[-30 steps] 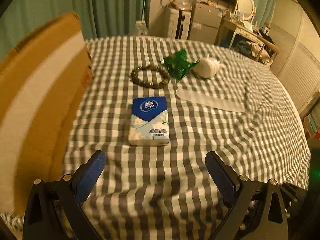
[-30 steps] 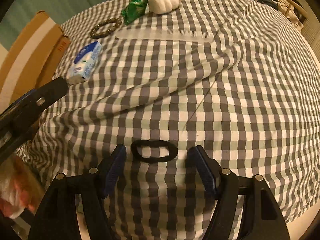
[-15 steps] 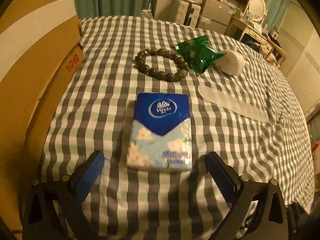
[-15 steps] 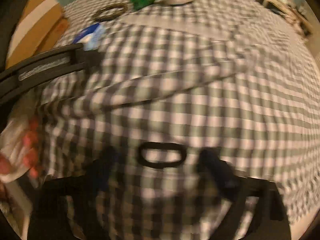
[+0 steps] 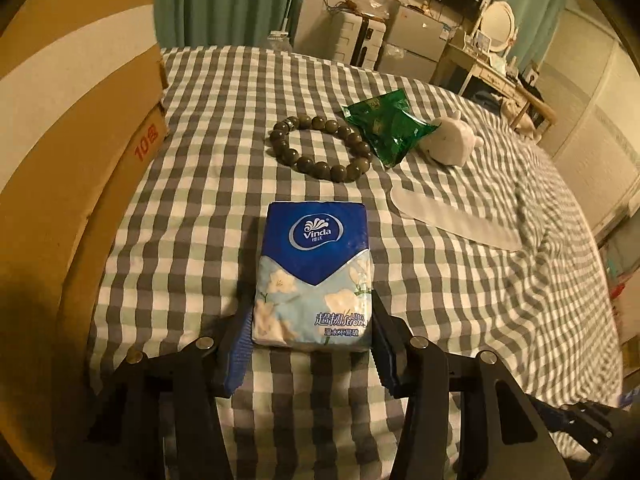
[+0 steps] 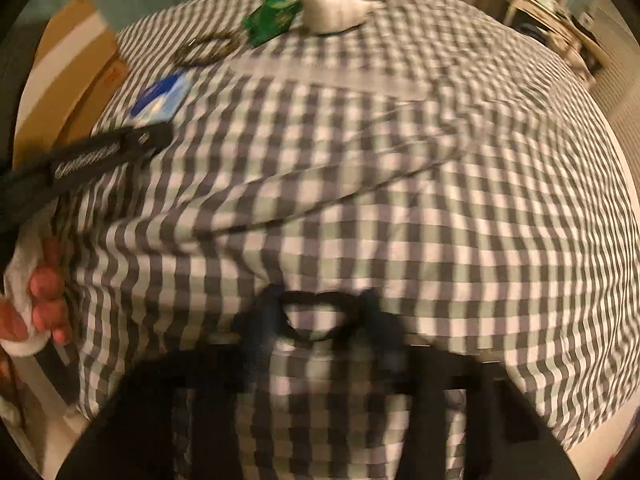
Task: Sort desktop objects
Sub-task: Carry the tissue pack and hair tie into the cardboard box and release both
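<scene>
The left tool [image 5: 312, 346] points down at the counter [image 5: 480, 280], which is covered in a grey-and-white checked cloth. Its jaws are closing, and the Vinda tissue pack [image 5: 314, 272] lies flat between them; the blue pads [image 5: 240, 354] stand against the pack's near corners on both sides, in contact as far as the view shows.

Taking the tissue pack as the landmark: a bead bracelet [image 5: 320, 148] lies beyond it on the cloth, apart from it. A green foil packet [image 5: 386, 128] sits beyond and to the right, its edge touching or overlapping the bracelet's right side. A white plush toy [image 5: 448, 144] lies just right of the packet, touching it. A pale translucent comb [image 5: 452, 220] lies to the right of the pack, apart from it. A cardboard box [image 5: 72, 128] stands to the left, at the counter's edge.

The right wrist view is blurred. The right tool [image 6: 320, 316] points down at the cloth nearer the counter's front edge, well apart from the tissue pack. Its jaws are closing, with a black hair tie [image 6: 320, 316] between them; the tie is bent at both ends where the pads meet it. The person's left hand [image 6: 38, 304] shows at the left edge of that view.
</scene>
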The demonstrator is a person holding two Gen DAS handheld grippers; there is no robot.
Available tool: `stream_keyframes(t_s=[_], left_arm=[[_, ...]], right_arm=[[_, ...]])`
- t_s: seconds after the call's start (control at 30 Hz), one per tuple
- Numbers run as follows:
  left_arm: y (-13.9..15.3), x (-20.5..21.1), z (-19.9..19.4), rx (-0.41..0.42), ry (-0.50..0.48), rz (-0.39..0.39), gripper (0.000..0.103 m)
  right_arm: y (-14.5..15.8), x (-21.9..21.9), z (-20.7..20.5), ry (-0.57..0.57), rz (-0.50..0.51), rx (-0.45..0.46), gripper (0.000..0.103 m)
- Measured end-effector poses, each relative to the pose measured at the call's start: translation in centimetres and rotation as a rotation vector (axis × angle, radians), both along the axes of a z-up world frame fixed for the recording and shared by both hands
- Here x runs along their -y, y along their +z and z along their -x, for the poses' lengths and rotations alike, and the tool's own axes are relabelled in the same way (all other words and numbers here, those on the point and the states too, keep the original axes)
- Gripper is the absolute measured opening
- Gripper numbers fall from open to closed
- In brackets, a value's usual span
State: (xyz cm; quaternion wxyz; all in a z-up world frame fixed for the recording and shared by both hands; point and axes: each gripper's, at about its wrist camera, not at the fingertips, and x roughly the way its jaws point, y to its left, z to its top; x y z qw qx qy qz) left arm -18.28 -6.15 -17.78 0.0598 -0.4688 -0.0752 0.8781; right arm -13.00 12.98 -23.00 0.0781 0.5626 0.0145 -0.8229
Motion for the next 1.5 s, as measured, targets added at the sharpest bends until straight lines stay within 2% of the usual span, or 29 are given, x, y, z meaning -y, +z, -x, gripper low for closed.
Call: stream_keyframes(t_s=[0.07,0.23,0.3,0.37,0.43,0.6,0.77,0.97,1.13,1.23,1.3,1.37,1.47,1.5], left_arm=[[0.4,0.1,-0.4,-0.008,0.003,-0.001,0.052],[1.8,0.1,-2.3,-0.031,-0.018,0.003,0.052],[2.7,-0.1,-3.3,-0.049,-0.014,0.004,0.052],[3.9,-0.2,-4.4,-0.078,-0.024,0.005,0.052],[5.1,-0.7,-5.8,-0.097,-0.045,0.022,0.052],[8.7,-0.4,-9.6,-0.167,-0.076,0.014,0.052],[12.9,1.6,-12.2,-0.220,-0.048,0.055,0.052],[17.8,6.5,-14.4,-0.294,0.013,0.056,0.052],[20.5,11.3,-14.0,-0.313,0.097,0.102,0.052],[21.0,14.6,-13.1,-0.302,0.153,0.112,0.052],[20.7,16.7,-12.4,-0.285,0.181,0.124,0.052],[19.9,18.6,-11.5,-0.262,0.199,0.111,0.052],[18.1,20.7,-10.5,-0.215,0.230,0.113,0.052],[17.5,21.1,-10.2,-0.203,0.235,0.113,0.052]], right_arm=[[0.3,-1.0,-0.2,-0.020,0.042,-0.001,0.010],[2.8,-4.0,-1.7,-0.045,0.126,-0.034,0.008],[4.5,-1.5,-1.3,-0.061,0.122,-0.067,0.008],[6.2,-2.2,-2.3,-0.081,0.170,-0.097,0.008],[6.5,-0.7,-1.3,-0.079,0.201,-0.109,0.008],[9.9,0.9,-2.8,-0.044,0.256,-0.179,0.008],[14.4,4.0,-5.0,0.040,0.274,-0.264,0.008],[19.6,9.5,-7.1,0.171,0.315,-0.356,0.008],[22.7,15.3,-5.5,0.305,0.380,-0.367,0.008],[23.4,18.9,-3.2,0.367,0.420,-0.350,0.008],[23.2,20.6,-1.7,0.384,0.450,-0.322,0.008],[22.4,22.7,0.8,0.387,0.511,-0.246,0.008],[21.9,25.2,2.9,0.379,0.536,-0.207,0.008],[21.8,25.8,3.5,0.379,0.534,-0.201,0.011]])
